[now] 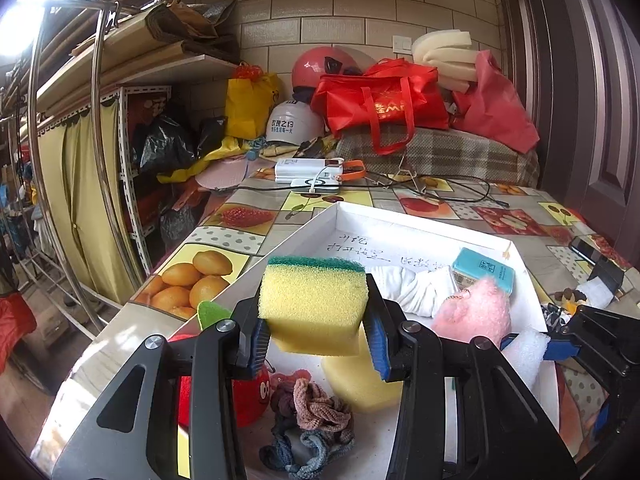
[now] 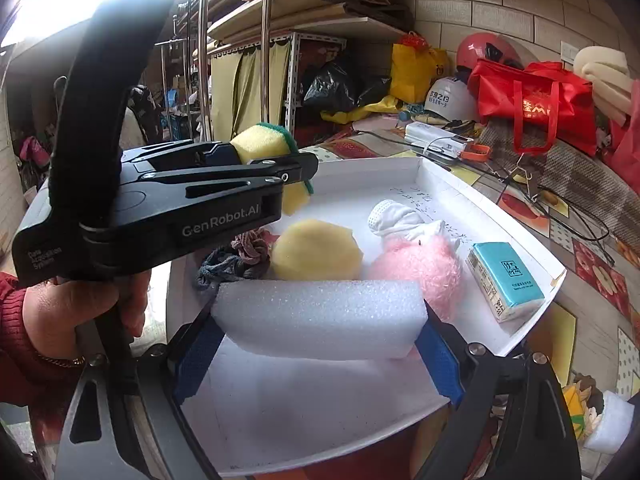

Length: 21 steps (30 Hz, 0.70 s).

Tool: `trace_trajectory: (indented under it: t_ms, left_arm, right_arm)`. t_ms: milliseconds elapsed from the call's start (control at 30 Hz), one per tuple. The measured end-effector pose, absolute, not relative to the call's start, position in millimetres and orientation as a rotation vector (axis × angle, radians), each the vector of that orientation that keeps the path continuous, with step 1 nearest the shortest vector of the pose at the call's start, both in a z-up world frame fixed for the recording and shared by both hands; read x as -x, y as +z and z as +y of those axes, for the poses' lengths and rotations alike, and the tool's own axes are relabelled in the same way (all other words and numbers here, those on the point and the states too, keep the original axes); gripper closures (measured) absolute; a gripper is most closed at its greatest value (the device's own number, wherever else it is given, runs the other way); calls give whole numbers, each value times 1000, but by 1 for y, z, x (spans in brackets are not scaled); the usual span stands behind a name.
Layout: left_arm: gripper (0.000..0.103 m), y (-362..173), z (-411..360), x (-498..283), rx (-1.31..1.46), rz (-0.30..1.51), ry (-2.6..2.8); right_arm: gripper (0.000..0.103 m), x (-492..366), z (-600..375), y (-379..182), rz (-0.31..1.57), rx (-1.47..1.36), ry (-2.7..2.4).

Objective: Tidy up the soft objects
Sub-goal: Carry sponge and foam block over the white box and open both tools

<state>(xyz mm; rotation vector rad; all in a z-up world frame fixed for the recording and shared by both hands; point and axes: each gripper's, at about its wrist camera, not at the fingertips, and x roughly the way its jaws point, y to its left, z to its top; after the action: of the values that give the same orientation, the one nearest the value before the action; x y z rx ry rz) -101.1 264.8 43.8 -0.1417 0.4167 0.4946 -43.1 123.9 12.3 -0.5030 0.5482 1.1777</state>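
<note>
My left gripper (image 1: 316,340) is shut on a yellow sponge with a green scrub layer (image 1: 314,304) and holds it above the white box (image 1: 420,220); it shows in the right wrist view (image 2: 268,144) too. My right gripper (image 2: 320,344) is shut on a white foam block (image 2: 320,318), held over the box's near part (image 2: 320,412). In the box lie a round yellow sponge (image 2: 316,250), a pink fluffy ball (image 2: 420,264), a white cloth (image 2: 396,216), a teal tissue pack (image 2: 506,282), hair scrunchies (image 1: 312,420) and a red plush toy (image 1: 250,396).
The box sits on a fruit-print tablecloth (image 1: 224,240). Behind it lie a white power bank (image 1: 308,170), black cables (image 1: 460,194) and a phone (image 1: 588,250). Red bags (image 1: 384,100), helmets (image 1: 294,122) and a metal rack (image 1: 96,120) stand beyond.
</note>
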Motion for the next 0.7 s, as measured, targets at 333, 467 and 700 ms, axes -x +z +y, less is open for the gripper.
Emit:
trace_trajectory:
  t_ms: [333, 467, 700]
  left_arm:
    - [62, 45, 267, 97, 154, 426, 497]
    - [62, 45, 268, 94, 156, 421, 498]
    - [6, 49, 254, 98, 69, 367, 546]
  right_arm:
    - [14, -28, 109, 17, 651, 288, 953]
    - [14, -13, 99, 27, 560, 260, 1008]
    - [0, 9, 113, 32, 453, 364, 1020]
